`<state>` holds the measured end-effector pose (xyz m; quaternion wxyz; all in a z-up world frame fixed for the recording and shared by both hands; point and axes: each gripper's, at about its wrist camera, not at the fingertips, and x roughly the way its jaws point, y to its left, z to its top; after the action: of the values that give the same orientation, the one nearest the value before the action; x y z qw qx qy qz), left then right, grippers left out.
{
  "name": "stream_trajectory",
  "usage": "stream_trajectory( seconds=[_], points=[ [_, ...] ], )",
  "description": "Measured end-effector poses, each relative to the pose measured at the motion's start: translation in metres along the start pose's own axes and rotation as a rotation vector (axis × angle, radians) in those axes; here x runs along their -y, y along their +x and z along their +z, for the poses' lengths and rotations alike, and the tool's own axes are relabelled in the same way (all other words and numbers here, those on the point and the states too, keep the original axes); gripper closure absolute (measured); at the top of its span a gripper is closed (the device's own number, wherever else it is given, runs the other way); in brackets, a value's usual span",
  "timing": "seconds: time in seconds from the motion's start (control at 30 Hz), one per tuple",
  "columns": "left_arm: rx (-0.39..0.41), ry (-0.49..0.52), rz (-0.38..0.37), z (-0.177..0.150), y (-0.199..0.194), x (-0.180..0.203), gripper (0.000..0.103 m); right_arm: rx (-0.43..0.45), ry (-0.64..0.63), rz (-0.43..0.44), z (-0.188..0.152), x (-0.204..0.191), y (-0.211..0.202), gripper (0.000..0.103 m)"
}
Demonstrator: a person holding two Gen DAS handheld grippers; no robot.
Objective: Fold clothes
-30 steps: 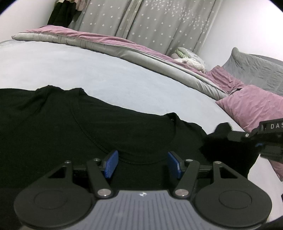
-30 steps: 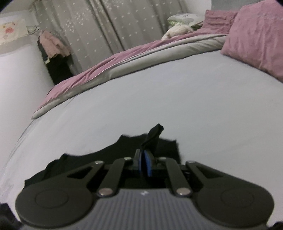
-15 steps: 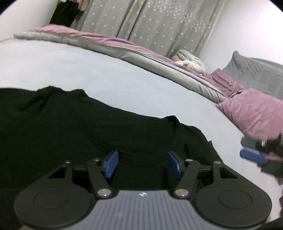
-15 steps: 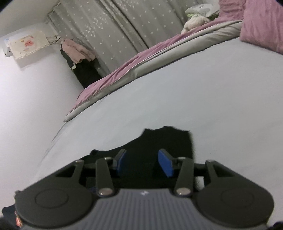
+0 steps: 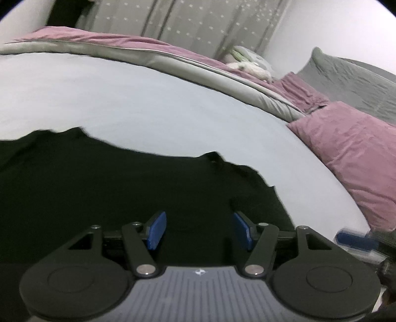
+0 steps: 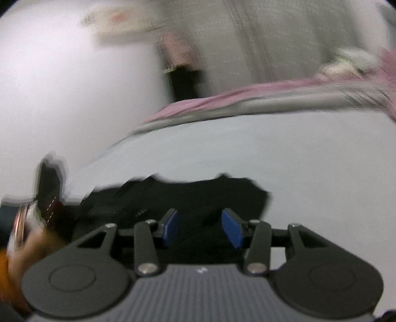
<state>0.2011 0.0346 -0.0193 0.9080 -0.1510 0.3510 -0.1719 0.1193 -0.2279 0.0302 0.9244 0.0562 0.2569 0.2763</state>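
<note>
The black T-shirt (image 5: 138, 188) lay flat on the bed (image 5: 153, 109), soft, light and limp, best pinched at a shoulder edge around two o'clock, while the left tongs (image 5: 198, 230) were narrowing over it and the right tongs (image 6: 201, 228) stood spread, neither holding anything.

A wide bed with a pale grey sheet (image 5: 153, 104) fills the room. A mauve and grey duvet (image 5: 138, 47) lies bunched along its far edge, from ten to two o'clock. Star-dotted grey curtains (image 5: 198, 22) hang at twelve, a mauve pillow (image 5: 356, 158) rests at three, and white walls (image 6: 61, 81) enclose the rest.
</note>
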Motion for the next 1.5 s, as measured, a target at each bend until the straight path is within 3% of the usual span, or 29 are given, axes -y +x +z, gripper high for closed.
stream_trajectory(
  seconds=[0.2,0.43,0.57,0.63,0.73,0.9,1.07,1.27,1.4,1.5],
  points=[
    [-0.052,-0.048,-0.104,0.012,0.03,0.006,0.055,-0.112,-0.164,-0.018,-0.007,-0.026,0.018,0.061],
    [-0.031,-0.109,-0.15,0.016,0.048,0.002,0.056,-0.162,-0.249,0.027,-0.019,-0.044,0.036,0.064],
    [-0.022,-0.111,-0.179,0.013,0.05,0.0,0.061,-0.205,-0.271,-0.028,-0.029,-0.045,0.051,0.065],
    [-0.02,-0.113,-0.208,0.012,0.051,0.0,0.067,-0.224,-0.282,-0.06,-0.033,-0.044,0.059,0.082],
    [-0.025,-0.112,-0.225,0.012,0.051,0.001,0.074,-0.2,-0.248,-0.054,-0.032,-0.037,0.055,0.097],
    [-0.029,-0.18,-0.204,0.017,0.042,-0.009,0.074,-0.105,-0.15,-0.02,-0.02,-0.019,0.033,0.097],
    [-0.193,-0.314,-0.219,0.023,0.04,-0.019,0.067,-0.022,-0.056,-0.001,-0.012,-0.003,0.016,0.097],
    [-0.309,-0.389,-0.361,0.01,0.048,-0.01,0.055,0.015,-0.032,0.018,-0.008,0.002,0.006,0.097],
    [-0.251,-0.424,-0.366,0.003,0.057,-0.003,0.055,0.015,-0.034,0.03,-0.007,0.002,0.003,0.097],
    [-0.177,-0.417,-0.321,0.004,0.057,0.002,0.058,0.01,-0.034,0.034,-0.008,0.002,0.001,0.097]
  ],
)
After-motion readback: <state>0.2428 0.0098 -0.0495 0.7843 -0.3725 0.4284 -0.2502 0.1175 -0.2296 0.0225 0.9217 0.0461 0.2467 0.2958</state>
